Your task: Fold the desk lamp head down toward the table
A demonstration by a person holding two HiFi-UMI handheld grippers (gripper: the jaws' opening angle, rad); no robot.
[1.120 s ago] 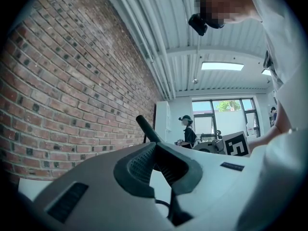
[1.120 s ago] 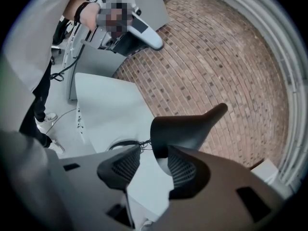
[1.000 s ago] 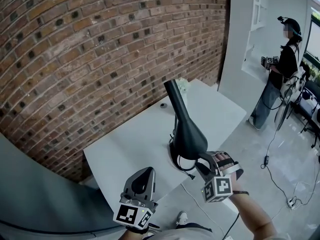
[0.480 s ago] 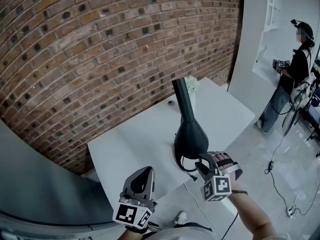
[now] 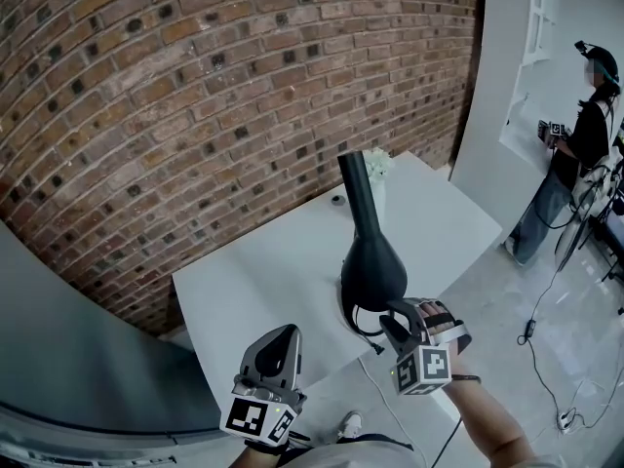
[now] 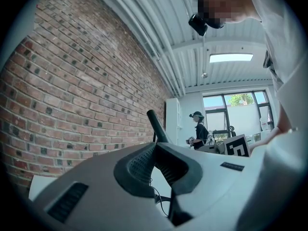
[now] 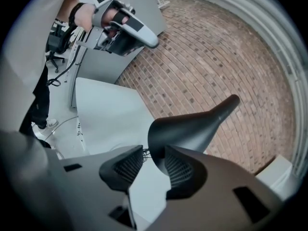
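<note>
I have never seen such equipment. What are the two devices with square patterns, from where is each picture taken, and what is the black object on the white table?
A person holds a two-jaw gripper with a marker cube in each hand. One picture comes from a camera on the person's head, looking down; the other two come from cameras riding on the grippers. On the white table stands a black desk lamp. The right gripper has just been closing its jaws; the lamp's rim sits between them, not yet pinched. The left gripper is shut and empty.
</note>
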